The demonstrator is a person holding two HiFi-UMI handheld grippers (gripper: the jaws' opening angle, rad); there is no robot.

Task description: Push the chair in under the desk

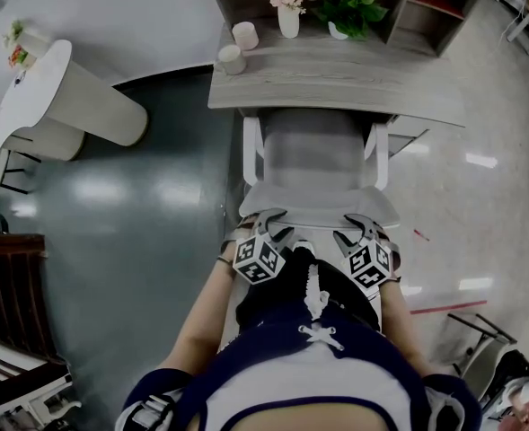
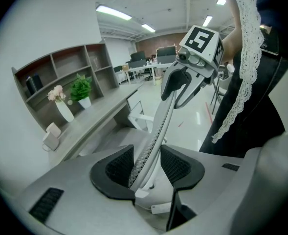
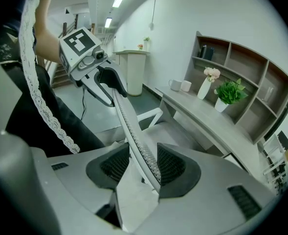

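A chair with a white frame and a grey seat (image 1: pixel 318 151) stands in front of the grey wooden desk (image 1: pixel 336 83), its seat's front part under the desktop. The thin mesh backrest (image 1: pixel 318 206) faces me. My left gripper (image 1: pixel 268 218) is shut on the backrest's top edge at the left, my right gripper (image 1: pixel 361 223) on the same edge at the right. In the left gripper view the backrest (image 2: pixel 158 131) runs between my left gripper's (image 2: pixel 147 168) dark pads. In the right gripper view the backrest (image 3: pixel 131 126) sits between my right gripper's (image 3: pixel 143 165) pads.
On the desk stand a vase of flowers (image 1: pixel 288 7), a potted plant (image 1: pixel 349 9) and two cups (image 1: pixel 244 36), with shelves behind. A white stand (image 1: pixel 57 106) is off to the left. More furniture (image 1: pixel 480 339) is at the lower right.
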